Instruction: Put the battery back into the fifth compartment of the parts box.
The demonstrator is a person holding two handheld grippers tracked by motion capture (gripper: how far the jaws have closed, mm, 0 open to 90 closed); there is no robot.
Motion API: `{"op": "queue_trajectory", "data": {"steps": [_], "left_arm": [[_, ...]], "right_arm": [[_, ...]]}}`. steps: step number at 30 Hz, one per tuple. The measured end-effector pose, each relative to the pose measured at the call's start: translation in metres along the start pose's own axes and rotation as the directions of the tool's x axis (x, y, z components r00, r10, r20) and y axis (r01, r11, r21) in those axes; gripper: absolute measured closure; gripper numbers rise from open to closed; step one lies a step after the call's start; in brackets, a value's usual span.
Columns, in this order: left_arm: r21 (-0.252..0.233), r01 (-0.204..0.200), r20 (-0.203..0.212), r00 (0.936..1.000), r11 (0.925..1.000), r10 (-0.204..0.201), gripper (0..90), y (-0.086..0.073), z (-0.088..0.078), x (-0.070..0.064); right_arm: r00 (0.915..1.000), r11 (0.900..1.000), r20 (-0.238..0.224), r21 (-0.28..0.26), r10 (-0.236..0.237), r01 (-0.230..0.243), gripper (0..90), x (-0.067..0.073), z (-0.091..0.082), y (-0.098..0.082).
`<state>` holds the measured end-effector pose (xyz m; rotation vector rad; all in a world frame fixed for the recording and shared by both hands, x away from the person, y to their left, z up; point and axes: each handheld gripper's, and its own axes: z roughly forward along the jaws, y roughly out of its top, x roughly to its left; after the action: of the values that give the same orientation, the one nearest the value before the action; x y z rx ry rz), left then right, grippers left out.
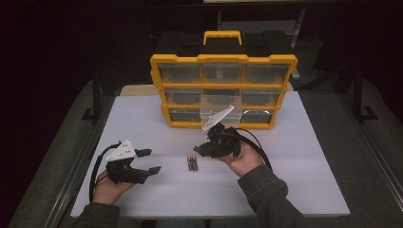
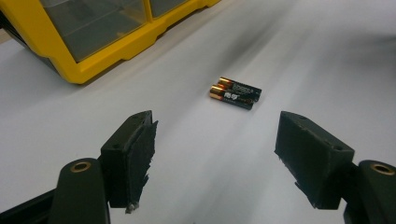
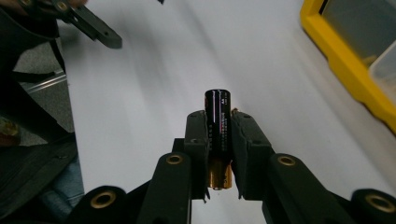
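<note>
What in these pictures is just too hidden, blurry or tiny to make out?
- Held battery: its gold end sits between the right gripper pads in the right gripper view; in the high view the hand and gripper body cover it.
- Two batteries on the table: label print too small, both views.
- Yellow organizer: drawer contents unreadable through dim, cloudy fronts; cut off by edges in both gripper views.

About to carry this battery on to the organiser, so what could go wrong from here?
1. The right claw pinches the black and copper cylindrical battery mid-length, its end protruding; it might pivot or slip.
2. The clear plastic drawer juts from the yellow organiser box; the claw could knock it.
</note>
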<state>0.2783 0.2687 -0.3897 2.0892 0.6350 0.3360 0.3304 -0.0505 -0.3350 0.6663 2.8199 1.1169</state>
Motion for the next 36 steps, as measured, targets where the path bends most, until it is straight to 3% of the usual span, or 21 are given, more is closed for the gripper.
{"op": "queue_trajectory", "data": {"steps": [6, 7, 22, 36], "left_arm": [[0.005, -0.001, -0.002, 1.0000, 1.0000, 0.001, 28.2, 0.000, 0.000, 0.001], [0.005, -0.001, -0.002, 1.0000, 1.0000, 0.001, 28.2, 0.000, 0.000, 0.001], [-0.003, 0.007, -0.003, 1.0000, 1.0000, -0.007, 27.6, 0.000, -0.002, 0.002], [-0.011, 0.011, -0.005, 0.9999, 0.9999, -0.011, 27.7, 0.000, -0.003, 0.003]], "right_arm": [[0.9999, 1.000, -0.012, -0.022, 0.000, 0.000, 76.0, 0.001, -0.022, 0.014], [0.9998, 0.999, -0.006, -0.029, -0.020, 0.020, 76.0, -0.001, -0.025, 0.016], [0.9982, 0.996, 0.021, -0.068, -0.055, 0.057, 76.0, -0.007, -0.069, 0.050], [0.9968, 0.997, 0.079, -0.078, 0.004, 0.002, 76.0, -0.037, -0.101, 0.078]]}}
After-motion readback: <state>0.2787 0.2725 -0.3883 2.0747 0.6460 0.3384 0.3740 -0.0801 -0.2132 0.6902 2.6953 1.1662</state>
